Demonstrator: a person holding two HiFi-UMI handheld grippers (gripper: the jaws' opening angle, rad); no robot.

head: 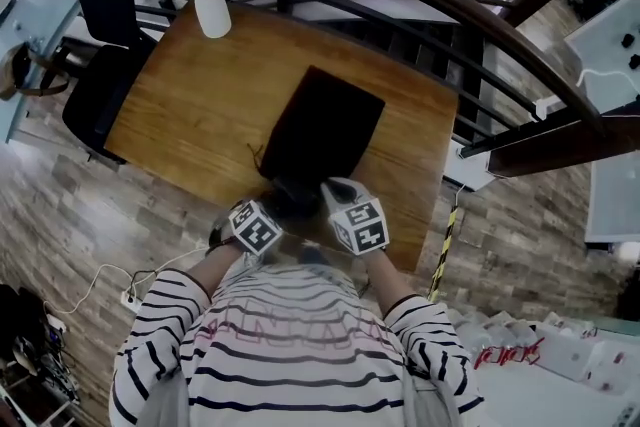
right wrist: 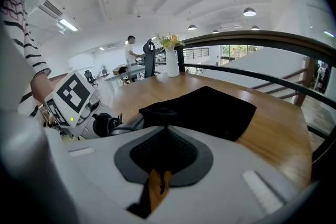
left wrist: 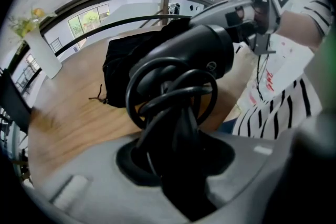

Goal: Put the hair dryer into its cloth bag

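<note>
Left hand-held gripper [left wrist: 176, 152] is clamped on the hair dryer [left wrist: 194, 52], holding it just in front of the black cloth bag [left wrist: 126, 68] that lies flat on the worktop [left wrist: 68, 113]. Right hand-held gripper [right wrist: 164, 152], jaws together, sits beside the dryer near the bag's near edge.

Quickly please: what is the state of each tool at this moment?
Left tool: closed on the hair dryer, at its handle.
Right tool: closed, pinching the near edge of the cloth bag.

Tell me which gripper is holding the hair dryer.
The left gripper: its jaws clamp the hair dryer by its cord-wrapped handle. The right gripper only pinches the cloth bag.
</note>
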